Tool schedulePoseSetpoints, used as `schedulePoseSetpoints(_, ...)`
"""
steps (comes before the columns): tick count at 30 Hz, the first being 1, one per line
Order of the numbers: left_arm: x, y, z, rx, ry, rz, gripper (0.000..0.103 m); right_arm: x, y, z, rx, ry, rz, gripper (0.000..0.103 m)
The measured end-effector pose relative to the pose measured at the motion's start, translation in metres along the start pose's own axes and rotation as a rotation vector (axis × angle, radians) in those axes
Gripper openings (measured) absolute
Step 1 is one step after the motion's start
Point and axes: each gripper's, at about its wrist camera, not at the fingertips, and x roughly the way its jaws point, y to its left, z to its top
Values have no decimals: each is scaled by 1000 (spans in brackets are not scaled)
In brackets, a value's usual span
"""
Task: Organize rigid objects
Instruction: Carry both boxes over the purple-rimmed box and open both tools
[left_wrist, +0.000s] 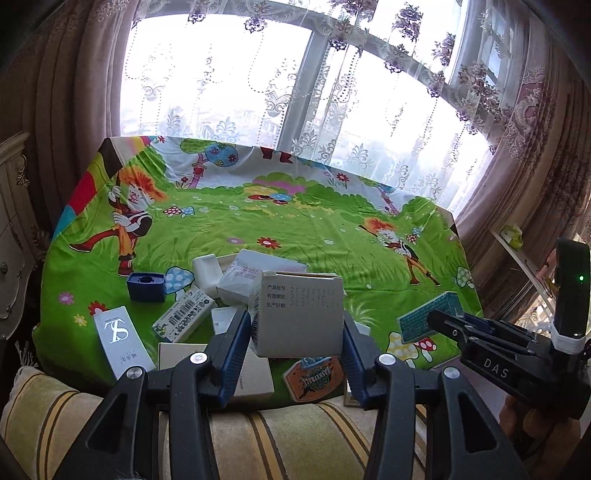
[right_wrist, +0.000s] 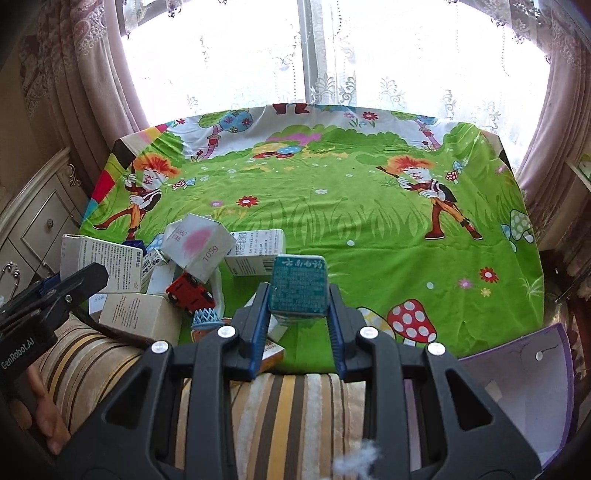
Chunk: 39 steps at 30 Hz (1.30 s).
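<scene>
My left gripper (left_wrist: 297, 325) is shut on a grey-white box (left_wrist: 301, 314) with printed dates, held above a pile of boxes. In the right wrist view that same box (right_wrist: 99, 264) shows at the left, in the left gripper. My right gripper (right_wrist: 298, 295) is shut on a teal box (right_wrist: 299, 286) with white lettering, held just above the cloth; this box also shows in the left wrist view (left_wrist: 430, 321). The pile holds a white box with a pink spot (right_wrist: 199, 247), a red toy truck (right_wrist: 188, 293), a dark blue box (left_wrist: 146, 286) and a white "TS" box (left_wrist: 122, 341).
The table is covered by a green cartoon cloth (right_wrist: 369, 229). A striped cushion (right_wrist: 288, 413) lies at the near edge. A purple-rimmed white bin (right_wrist: 517, 384) stands at the right. A cabinet (right_wrist: 33, 229) is at the left, curtains and a window behind.
</scene>
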Motion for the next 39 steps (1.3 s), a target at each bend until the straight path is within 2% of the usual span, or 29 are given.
schedulePoseSetpoints(16,1,-92,-30,93,129,-306,48,-52,-104,-56,180,39,-140,34)
schedulePoseSetpoints(24,3,-127,-43,128,197,-438,48,-69,-134,-72,228,48,-184,34)
schedulePoseSetpoints(31,0,-163,-53,209,233,-555,50,-87,-151,-73,256,19,-220,34)
schedulePoseSetpoints(32,0,-168,-54,224,240,-567,54,-90,-153,-72,261,15,-224,34)
schedulePoseSetpoints(33,0,-172,-55,239,243,-569,66,-93,-155,-72,267,9,-227,34)
schedulePoseSetpoints(34,-1,-175,-55,252,240,-562,73,-95,-157,-71,271,3,-230,35)
schedulePoseSetpoints(35,-3,-176,-55,260,230,-556,82,-98,-159,-71,275,-4,-232,41)
schedulePoseSetpoints(36,-6,-175,-54,260,218,-559,83,-101,-160,-71,280,-11,-234,47)
schedulePoseSetpoints(38,-12,-171,-49,253,195,-565,84,-109,-161,-70,289,-44,-247,78)
schedulePoseSetpoints(39,-15,-169,-46,259,180,-540,84,-114,-161,-70,291,-69,-258,83)
